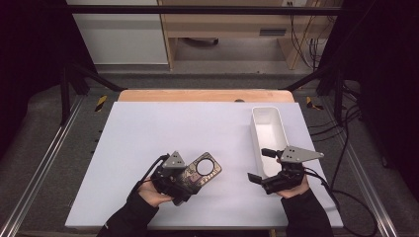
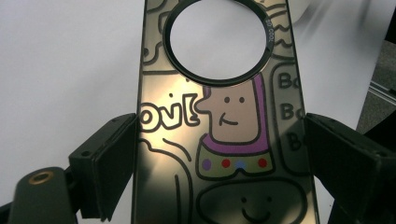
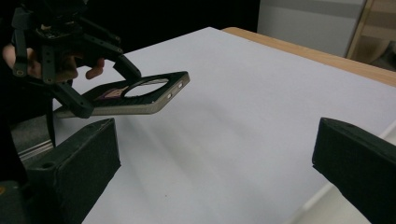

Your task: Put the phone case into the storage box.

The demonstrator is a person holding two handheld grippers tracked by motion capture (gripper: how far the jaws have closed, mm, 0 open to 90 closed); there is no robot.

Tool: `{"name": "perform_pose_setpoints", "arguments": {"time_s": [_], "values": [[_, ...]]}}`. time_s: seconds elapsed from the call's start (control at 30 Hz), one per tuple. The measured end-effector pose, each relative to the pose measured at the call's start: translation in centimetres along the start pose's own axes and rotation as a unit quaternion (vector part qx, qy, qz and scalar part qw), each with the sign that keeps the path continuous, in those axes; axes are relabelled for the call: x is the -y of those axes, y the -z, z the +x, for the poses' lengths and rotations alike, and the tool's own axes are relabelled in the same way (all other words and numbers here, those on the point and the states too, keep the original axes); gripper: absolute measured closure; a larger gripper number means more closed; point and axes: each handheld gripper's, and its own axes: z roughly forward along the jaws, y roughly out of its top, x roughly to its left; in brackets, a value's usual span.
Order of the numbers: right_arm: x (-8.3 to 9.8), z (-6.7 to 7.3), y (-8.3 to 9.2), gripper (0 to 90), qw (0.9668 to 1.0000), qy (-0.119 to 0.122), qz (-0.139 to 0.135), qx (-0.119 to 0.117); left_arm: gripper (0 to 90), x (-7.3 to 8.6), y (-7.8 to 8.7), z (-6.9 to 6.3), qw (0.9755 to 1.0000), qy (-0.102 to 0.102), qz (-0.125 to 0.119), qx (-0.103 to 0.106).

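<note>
A dark phone case (image 1: 203,170) with cartoon drawings and a large round camera hole is held just above the white table sheet at the front left. My left gripper (image 1: 187,179) is shut on its lower part, and the left gripper view shows the jaws pressing both long edges of the case (image 2: 224,116). The right gripper view shows the case (image 3: 135,95) level and off the surface, in the left gripper (image 3: 105,88). My right gripper (image 1: 260,165) stands open at the front right with nothing between its fingers (image 3: 88,158).
A long white bin (image 1: 282,129) lies at the right of the white table sheet (image 1: 163,128), just beyond the right gripper. Wooden table edge (image 1: 197,95) at the back. Metal frame rails run down both sides.
</note>
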Motion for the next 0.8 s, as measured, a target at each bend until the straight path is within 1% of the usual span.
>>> {"name": "perform_pose_setpoints", "arguments": {"time_s": [0.17,0.33,0.4,0.5,0.6,0.7,0.73,0.8], "values": [[-0.3,0.5,-0.7,0.7,0.9999,0.005,0.005,-0.015,11.6,-0.4,0.4,0.4,0.9999,-0.011,0.001,0.002],[-0.7,0.8,-1.2,0.6,0.9997,0.009,0.008,-0.021,11.5,-0.6,0.5,0.9,0.9999,-0.016,0.002,0.002],[-0.8,1.0,-1.6,0.5,0.9995,0.012,0.008,-0.027,11.6,-0.7,0.6,1.1,0.9998,-0.016,-0.002,0.007],[-1.2,1.1,-2.2,0.6,0.9992,0.016,0.012,-0.035,11.6,-0.9,0.6,1.3,0.9998,-0.016,-0.001,0.009],[-1.4,1.1,-2.5,0.5,0.999,0.018,0.014,-0.038,11.6,-1.0,0.4,1.5,0.9996,-0.016,-0.002,0.022],[-1.6,1.2,-2.8,0.5,0.9985,0.022,0.017,-0.048,11.5,-1.1,0.3,1.3,0.9991,-0.025,-0.003,0.035],[-1.7,1.3,-3.0,0.5,0.9983,0.022,0.019,-0.051,11.6,-1.1,0.3,1.2,0.9988,-0.029,-0.002,0.038],[-1.7,1.3,-3.1,0.5,0.9977,0.025,0.025,-0.058,11.6,-1.1,0.3,1.1,0.9986,-0.031,-0.001,0.041]]}}
